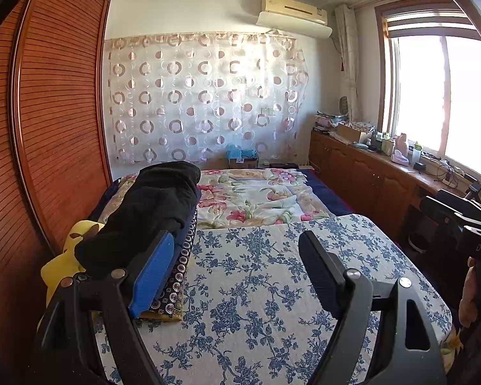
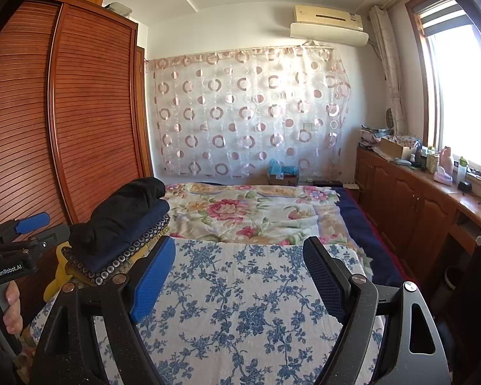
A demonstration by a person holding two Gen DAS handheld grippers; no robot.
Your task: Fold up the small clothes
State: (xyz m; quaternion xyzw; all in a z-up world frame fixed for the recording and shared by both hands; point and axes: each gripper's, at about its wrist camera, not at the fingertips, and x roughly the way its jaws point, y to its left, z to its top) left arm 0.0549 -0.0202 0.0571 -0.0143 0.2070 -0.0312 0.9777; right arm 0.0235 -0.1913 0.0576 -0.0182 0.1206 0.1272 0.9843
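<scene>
A stack of folded clothes [image 1: 144,211] sits at the left edge of the bed: a black garment [image 2: 125,215] on top, then navy, a piece with ring patterns, and yellow cloth [image 1: 64,256] at the bottom. In the left wrist view my left gripper [image 1: 237,272] is open over the white cover with blue flowers [image 1: 256,295], its blue pad [image 1: 154,272] close to the stack. My right gripper [image 2: 240,276] is also open above the same cover [image 2: 240,304], holding nothing. No loose garment lies between either pair of fingers.
A louvred wooden wardrobe [image 1: 57,112] stands close on the left. Beyond the cover lies a flowered sheet [image 2: 247,211]. Low wooden cabinets [image 2: 407,205] crowded with bottles and boxes run under the window on the right. A hand [image 2: 6,304] grips the left gripper's handle.
</scene>
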